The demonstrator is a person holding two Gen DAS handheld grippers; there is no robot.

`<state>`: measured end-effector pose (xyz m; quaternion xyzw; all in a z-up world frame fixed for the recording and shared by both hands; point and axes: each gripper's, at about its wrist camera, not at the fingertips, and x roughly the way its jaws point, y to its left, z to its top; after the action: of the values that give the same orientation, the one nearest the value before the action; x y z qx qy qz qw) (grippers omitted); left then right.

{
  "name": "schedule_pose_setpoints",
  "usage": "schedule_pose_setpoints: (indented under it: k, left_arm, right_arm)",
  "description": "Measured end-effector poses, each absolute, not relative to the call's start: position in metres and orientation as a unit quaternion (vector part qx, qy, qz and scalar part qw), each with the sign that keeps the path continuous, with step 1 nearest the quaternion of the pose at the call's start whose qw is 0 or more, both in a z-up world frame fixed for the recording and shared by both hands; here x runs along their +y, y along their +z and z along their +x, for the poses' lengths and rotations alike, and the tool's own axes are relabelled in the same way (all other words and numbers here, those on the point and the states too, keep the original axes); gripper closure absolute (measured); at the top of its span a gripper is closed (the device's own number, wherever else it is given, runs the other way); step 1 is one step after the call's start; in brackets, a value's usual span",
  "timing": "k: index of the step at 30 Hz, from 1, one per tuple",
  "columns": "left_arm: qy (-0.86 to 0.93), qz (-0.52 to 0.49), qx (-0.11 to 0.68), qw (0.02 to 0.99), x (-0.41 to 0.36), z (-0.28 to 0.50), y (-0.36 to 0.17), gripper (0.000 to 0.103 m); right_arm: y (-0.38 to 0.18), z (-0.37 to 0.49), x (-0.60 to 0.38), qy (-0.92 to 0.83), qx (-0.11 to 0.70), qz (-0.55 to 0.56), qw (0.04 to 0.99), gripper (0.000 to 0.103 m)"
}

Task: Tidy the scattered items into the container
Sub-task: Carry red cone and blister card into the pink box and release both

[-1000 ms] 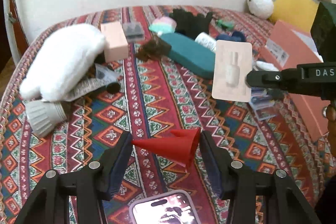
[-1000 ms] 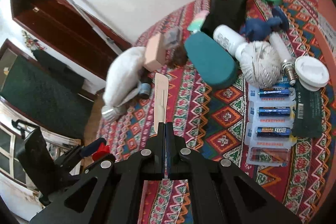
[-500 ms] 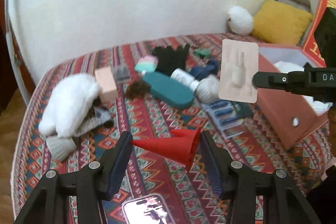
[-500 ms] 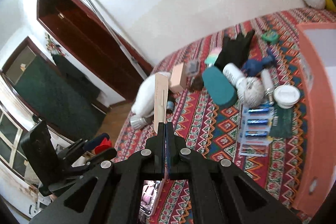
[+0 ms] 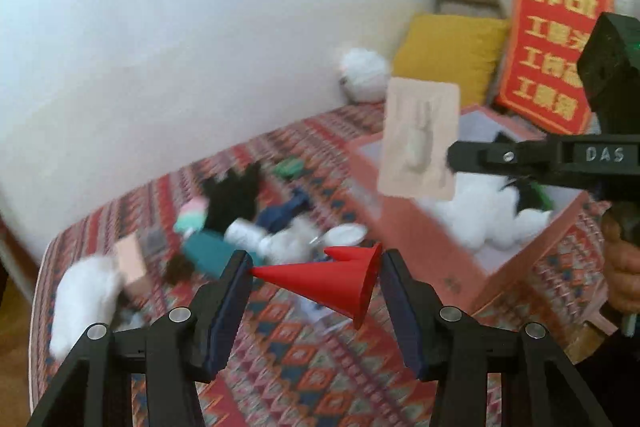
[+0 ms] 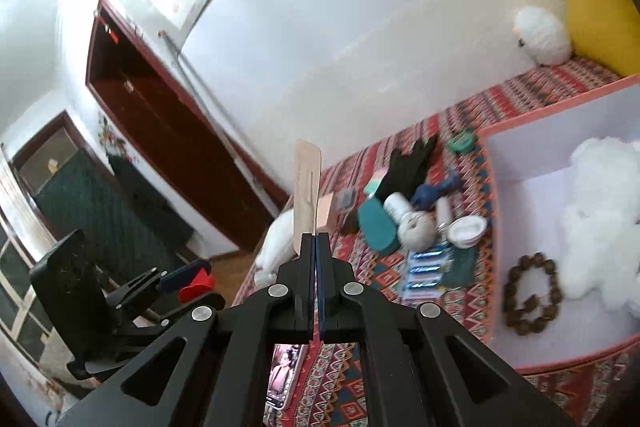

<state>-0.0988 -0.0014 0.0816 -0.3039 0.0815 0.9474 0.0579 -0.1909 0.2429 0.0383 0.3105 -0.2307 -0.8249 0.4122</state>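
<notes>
At right of the left-wrist frame, the right gripper (image 5: 454,157) pinches a pink sachet card (image 5: 420,143) above the open pink box (image 5: 460,267); the left gripper (image 5: 316,281) clamps a red cone (image 5: 332,281); lower each inside the box walls before releasing.

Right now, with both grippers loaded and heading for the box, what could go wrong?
The right gripper pinches the thin sachet by one edge only; it may slip or flutter outside the pink box. The red cone sits lengthwise between the left gripper's pads, so it could squirt out.
</notes>
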Motion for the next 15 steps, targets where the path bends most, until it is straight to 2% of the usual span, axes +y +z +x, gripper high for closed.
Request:
schedule_pose_setpoints:
  k: [9, 15]
  left_arm:
    - [0.934, -0.289, 0.132, 0.162, 0.119, -0.137, 0.095, 0.048]
    - [0.916, -0.312, 0.143, 0.208, 0.178, -0.185, 0.077, 0.048]
  right_arm:
    - [0.048, -0.187, 0.336, -0.859, -0.261, 0.276, 0.344, 0.103]
    - [0.037, -0.203, 0.381, -0.88, -0.268, 0.272, 0.283, 0.103]
